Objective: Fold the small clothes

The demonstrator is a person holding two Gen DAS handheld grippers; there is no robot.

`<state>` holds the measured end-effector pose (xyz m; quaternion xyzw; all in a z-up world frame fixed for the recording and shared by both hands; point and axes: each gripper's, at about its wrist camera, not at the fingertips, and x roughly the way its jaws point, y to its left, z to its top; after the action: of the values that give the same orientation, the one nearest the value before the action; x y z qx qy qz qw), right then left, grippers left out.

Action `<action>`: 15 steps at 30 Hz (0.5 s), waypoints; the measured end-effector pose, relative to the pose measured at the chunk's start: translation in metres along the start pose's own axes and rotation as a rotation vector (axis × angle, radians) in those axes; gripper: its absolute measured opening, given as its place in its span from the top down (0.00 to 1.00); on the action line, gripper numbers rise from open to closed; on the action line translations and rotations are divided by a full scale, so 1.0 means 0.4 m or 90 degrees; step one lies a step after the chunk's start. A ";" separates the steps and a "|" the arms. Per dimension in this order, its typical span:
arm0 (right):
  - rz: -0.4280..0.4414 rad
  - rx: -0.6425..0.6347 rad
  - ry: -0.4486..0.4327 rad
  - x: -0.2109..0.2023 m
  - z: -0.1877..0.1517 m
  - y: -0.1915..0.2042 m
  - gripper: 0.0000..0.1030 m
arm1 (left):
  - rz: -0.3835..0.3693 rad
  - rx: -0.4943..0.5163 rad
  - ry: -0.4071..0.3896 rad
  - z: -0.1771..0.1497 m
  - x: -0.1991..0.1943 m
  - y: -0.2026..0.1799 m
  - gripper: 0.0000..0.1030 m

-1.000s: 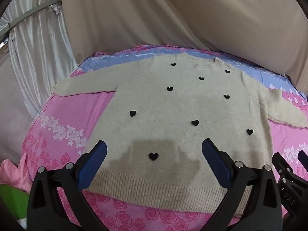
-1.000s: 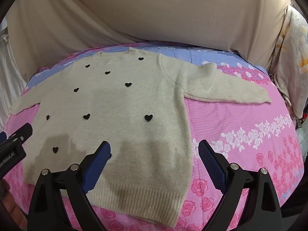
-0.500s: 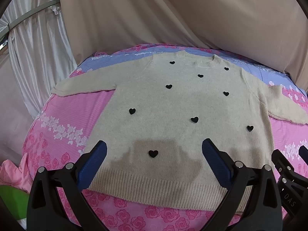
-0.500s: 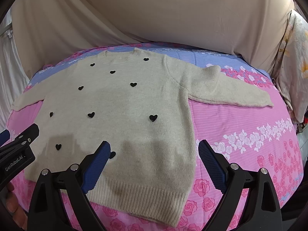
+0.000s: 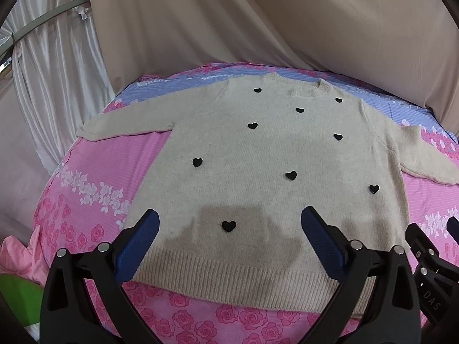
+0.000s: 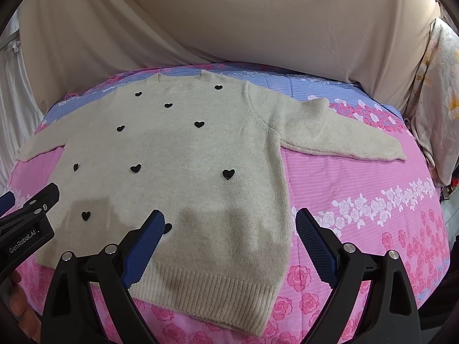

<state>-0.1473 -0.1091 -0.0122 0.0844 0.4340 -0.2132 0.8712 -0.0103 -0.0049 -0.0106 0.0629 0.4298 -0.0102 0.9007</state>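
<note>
Left wrist view: the left tool [image 5: 229, 226] hangs with its blue pads spread wide and nothing between them, above the ribbed hem of the cream sweater [image 5: 266, 154]. Over the last second the sweater has slid a little lower and nearer in this view, so the tool has eased forward over the hem; the black heart [image 5: 229, 225] that sat just ahead of the gap now lies squarely between the pads. The sweater lies flat and face up on the pink flowered bed [image 5: 94, 186], neck away from the tool, its left sleeve [image 5: 126, 123] stretched out ahead and to the left. The tip of the right tool shows at the lower right edge.

Right wrist view: the right tool [image 6: 229, 226] is also spread wide and empty, over the sweater's [image 6: 183, 154] right lower corner. It has drifted to the left since a second ago: the side seam now runs close by its right pad, and the right sleeve [image 6: 338, 137] lies ahead and to the right. The left tool [image 6: 31, 209] sits just beside it on the left.

Nothing is gripped and no fold is made yet; I judge both tools are lining up at the hem for the first fold.
</note>
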 end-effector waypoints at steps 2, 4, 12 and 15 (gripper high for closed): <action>-0.001 0.001 0.000 0.000 0.000 0.001 0.12 | 0.000 0.000 0.000 0.000 0.000 0.000 0.06; 0.000 0.001 0.000 0.001 0.000 0.001 0.12 | 0.001 0.000 0.000 -0.003 0.001 0.000 0.06; 0.002 -0.011 0.005 0.012 0.003 0.009 0.12 | 0.001 -0.001 0.003 -0.010 0.005 0.001 0.06; 0.003 -0.012 0.007 0.016 0.004 0.012 0.12 | 0.001 -0.001 0.003 -0.012 0.007 0.001 0.06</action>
<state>-0.1407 -0.1073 -0.0164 0.0782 0.4405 -0.2065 0.8702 -0.0122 -0.0037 -0.0159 0.0625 0.4321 -0.0086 0.8996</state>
